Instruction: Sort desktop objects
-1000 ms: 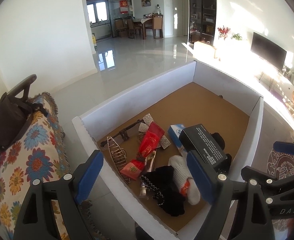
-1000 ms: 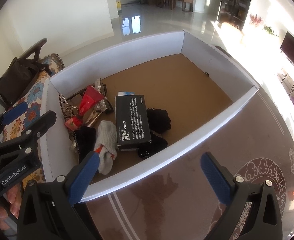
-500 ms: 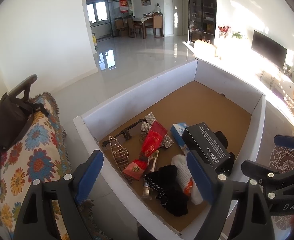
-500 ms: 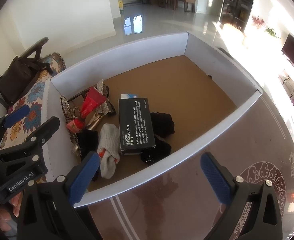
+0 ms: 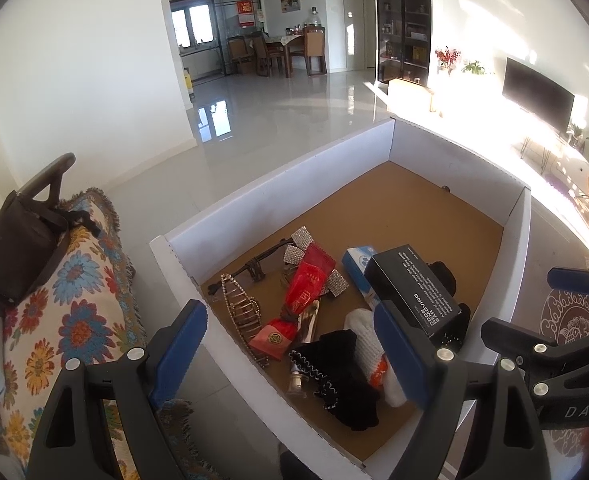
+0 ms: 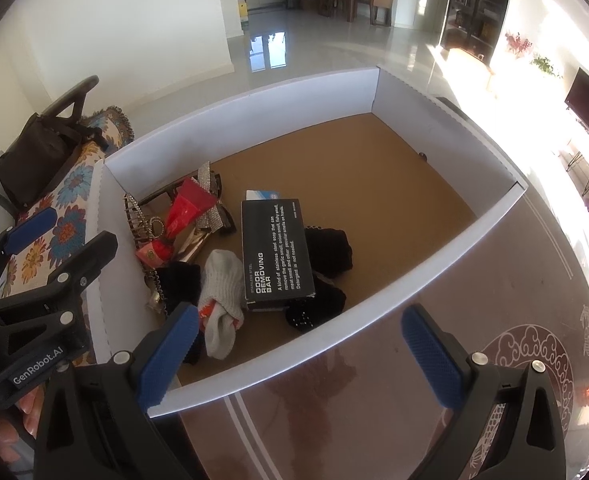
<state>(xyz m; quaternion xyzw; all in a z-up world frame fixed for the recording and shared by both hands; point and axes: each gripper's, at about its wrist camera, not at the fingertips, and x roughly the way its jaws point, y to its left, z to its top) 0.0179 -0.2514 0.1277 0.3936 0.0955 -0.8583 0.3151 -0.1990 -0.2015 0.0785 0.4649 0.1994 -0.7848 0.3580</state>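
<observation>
Desktop objects, incl. black box [image 6: 277,254], white sock [image 6: 222,280] & red packet [image 5: 302,296], sit piled in white tray's [image 6: 254,104] near-left corner. Since 1 s ago nothing moved; cams only drifted slightly. Left hand-held gripper [image 5: 290,350] & right hand-held gripper [image 6: 298,354] both wide open, empty; sorting state unclear.

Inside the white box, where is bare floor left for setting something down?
The far half of the white box is bare brown floor, from the black box to the far walls. The near left corner is crowded: red pouch, white sock, black fabric.
</observation>
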